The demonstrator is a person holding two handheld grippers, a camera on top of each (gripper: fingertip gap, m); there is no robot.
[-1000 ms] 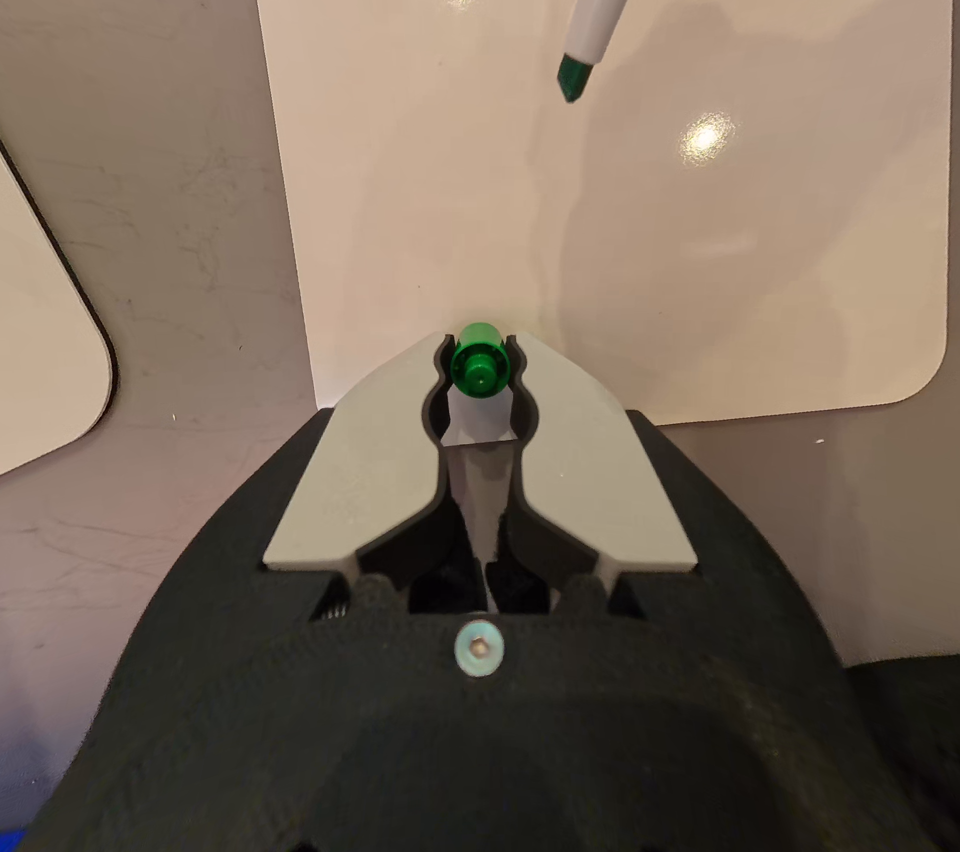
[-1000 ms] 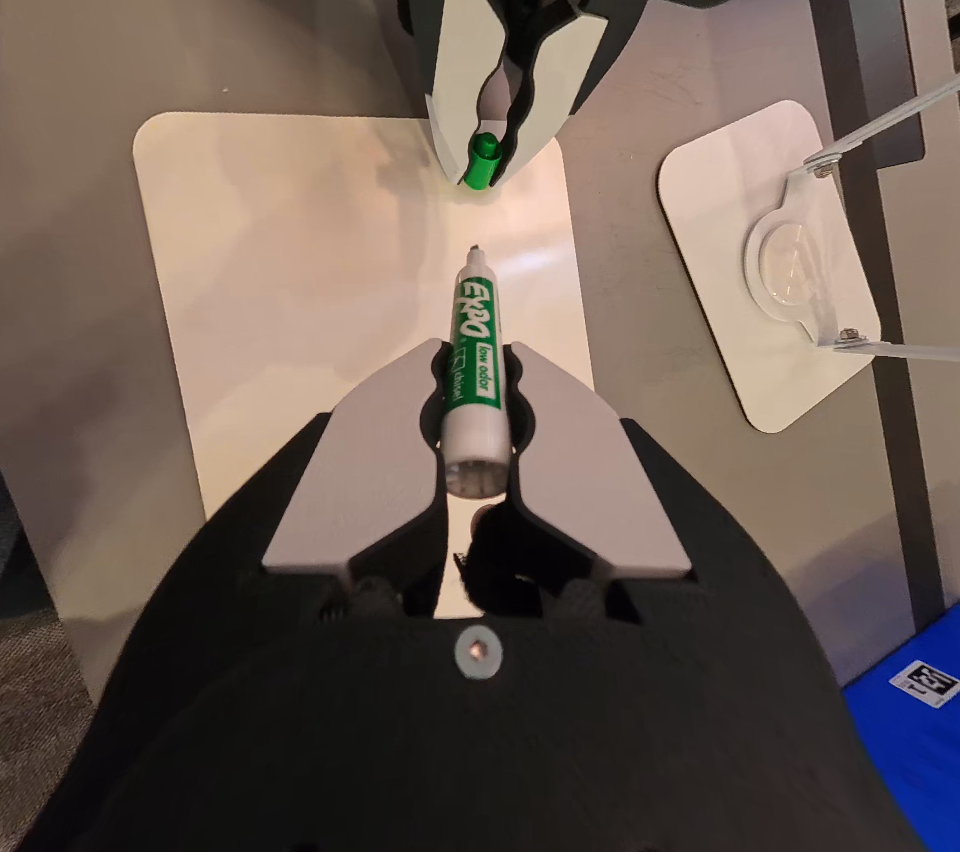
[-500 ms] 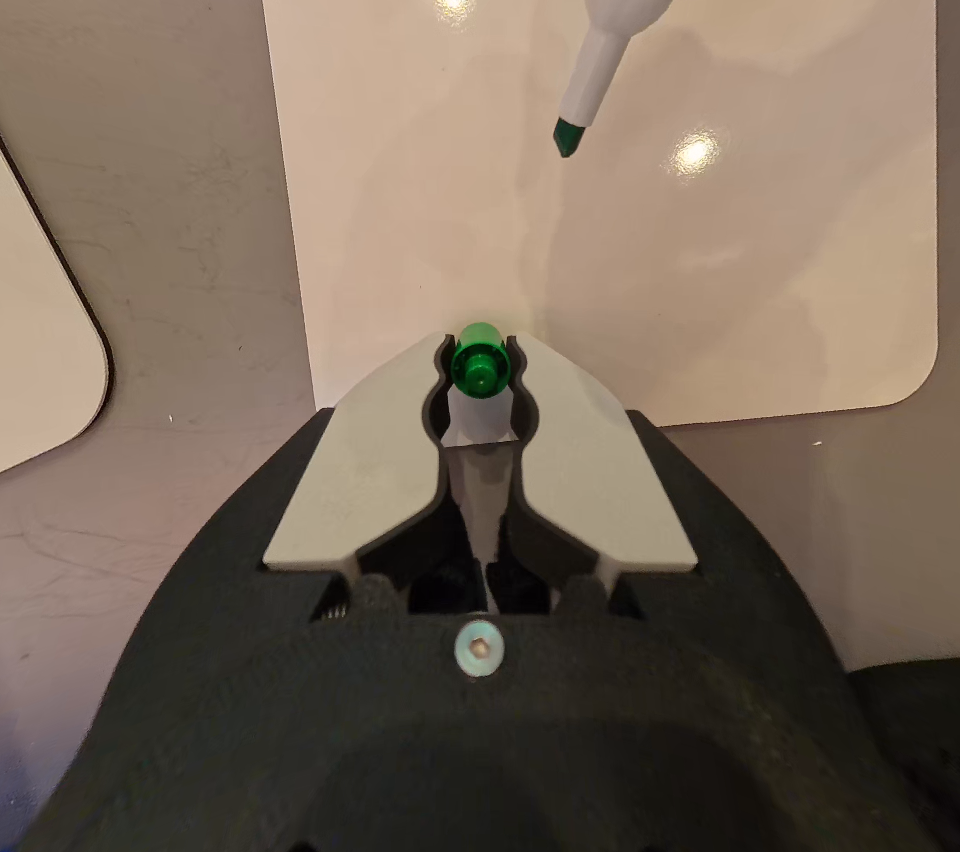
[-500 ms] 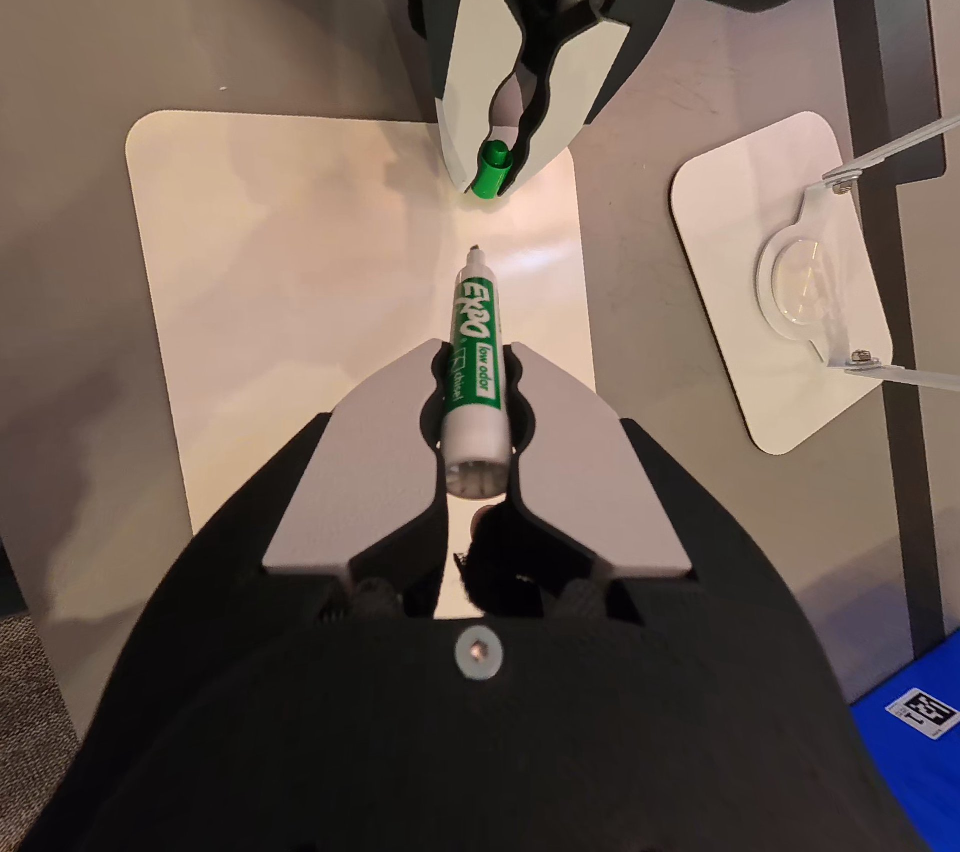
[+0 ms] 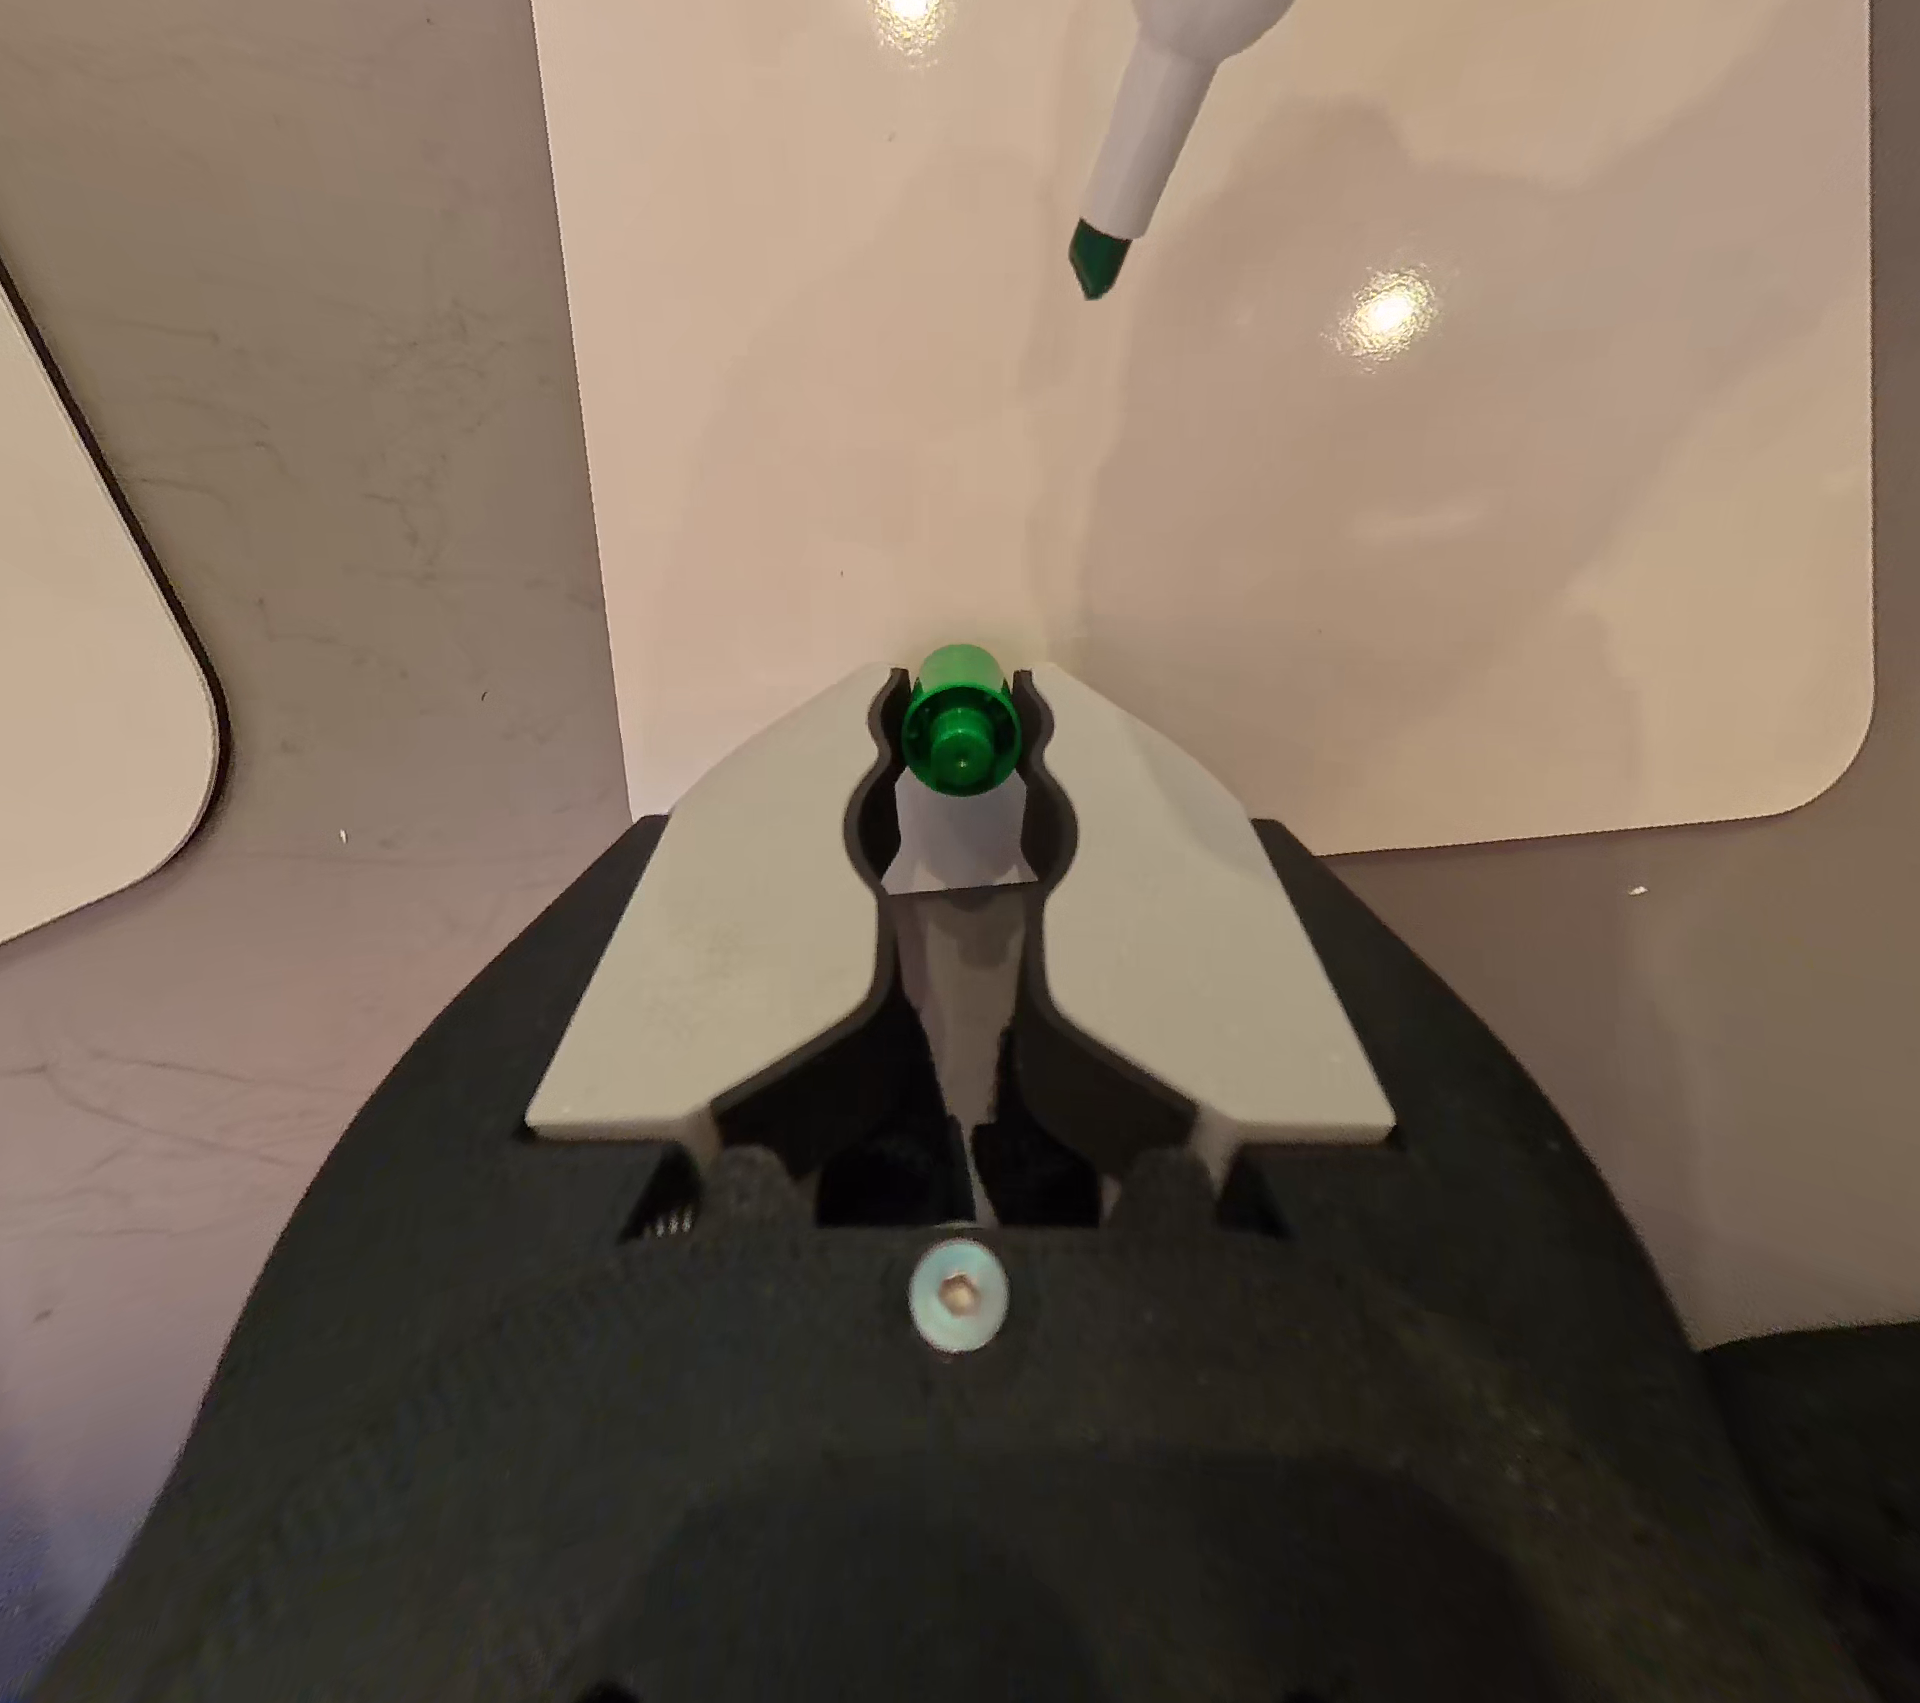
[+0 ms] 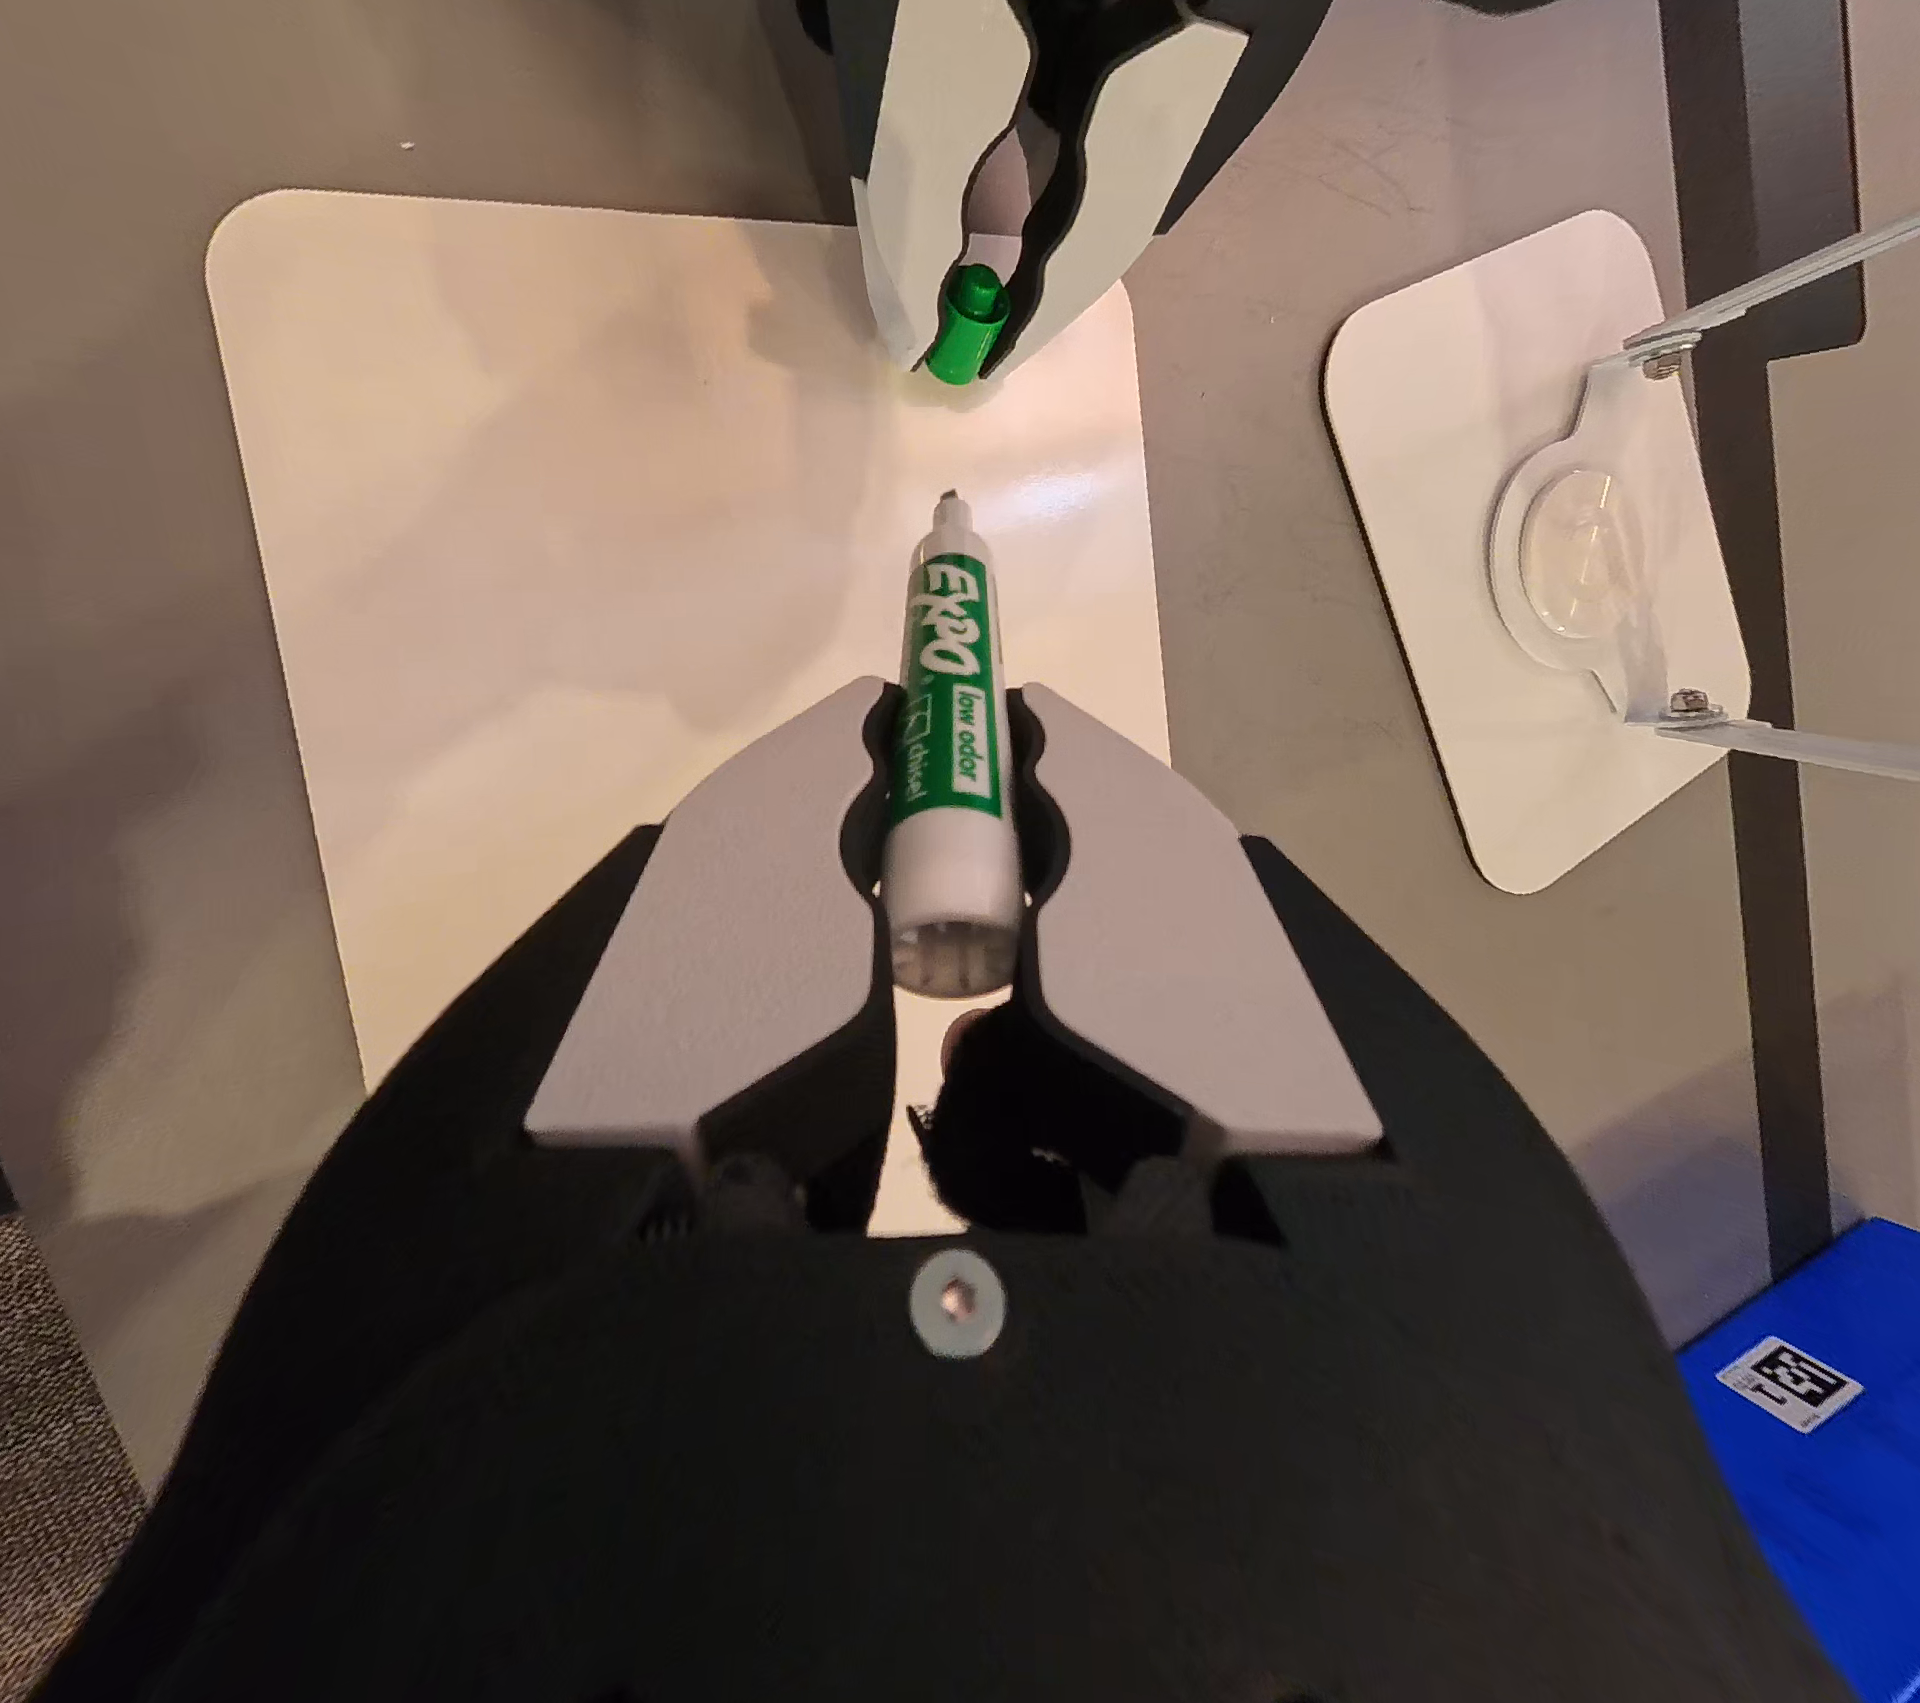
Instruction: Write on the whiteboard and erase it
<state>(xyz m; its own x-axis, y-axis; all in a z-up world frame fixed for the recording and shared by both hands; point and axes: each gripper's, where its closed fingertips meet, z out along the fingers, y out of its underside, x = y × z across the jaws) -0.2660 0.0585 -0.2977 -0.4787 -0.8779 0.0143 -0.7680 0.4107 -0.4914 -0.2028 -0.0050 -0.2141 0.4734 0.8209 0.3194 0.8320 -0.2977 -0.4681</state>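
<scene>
Right claw (image 6: 954, 749) is clamping the white-barrelled green dry-erase marker (image 6: 948, 718), pads pressing both sides, its chisel tip (image 5: 1099, 269) pointing down over the glossy white rounded-corner whiteboard (image 6: 582, 531). Left claw (image 5: 958, 723) is gripping the small green plastic marker cap (image 5: 956, 734) at the board's edge. Whiteboard is lying flat on the grey surface (image 6: 1278, 635), showing no marks.

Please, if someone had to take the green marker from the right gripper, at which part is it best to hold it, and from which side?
Probably the front barrel of the green marker, between the right gripper and the bare tip. Come from either side, across its length: that stretch is free, round and straight, while the rear is clamped between the fingers.
</scene>
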